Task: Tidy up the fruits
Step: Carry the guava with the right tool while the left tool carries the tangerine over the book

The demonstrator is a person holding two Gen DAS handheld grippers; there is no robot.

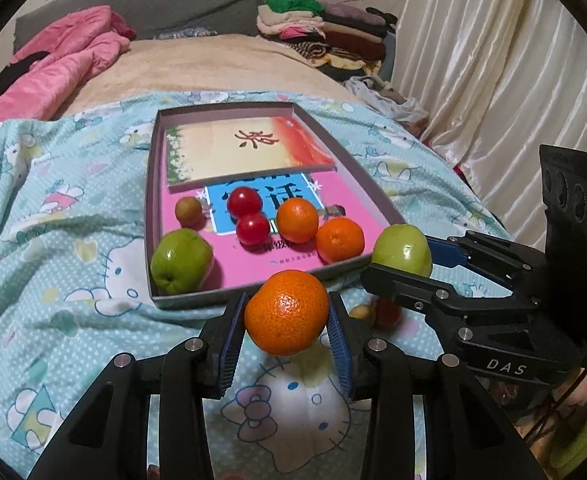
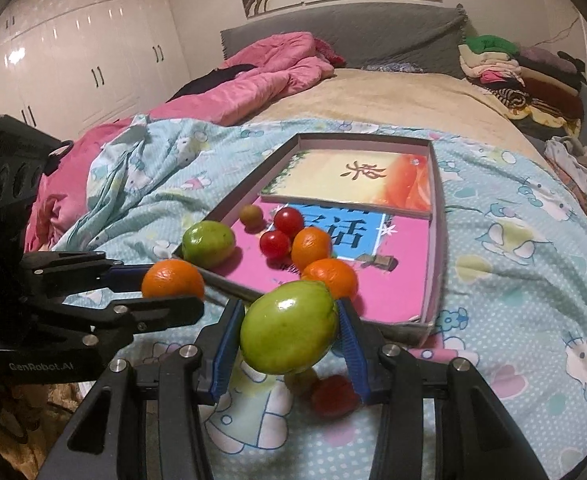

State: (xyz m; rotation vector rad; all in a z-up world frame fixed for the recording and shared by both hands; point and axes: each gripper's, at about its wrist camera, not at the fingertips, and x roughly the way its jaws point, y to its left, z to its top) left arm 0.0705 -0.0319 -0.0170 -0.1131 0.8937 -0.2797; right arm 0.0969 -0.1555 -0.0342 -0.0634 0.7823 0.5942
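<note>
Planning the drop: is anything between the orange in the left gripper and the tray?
Nothing visible blocks it. The left hand-held gripper holds the orange just short of the tray's near wall; bare pink space lies beyond, between the green fruit and oranges.

6 fruits in tray (image 1: pixel 373 196) on bedspread (image 1: pixel 73 208), books (image 1: pixel 245 152) under and behind them

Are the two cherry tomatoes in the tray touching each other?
Touching. In the left wrist view the upper cherry tomato and lower cherry tomato meet with no gap; the right wrist view shows the same inside the tray.
</note>
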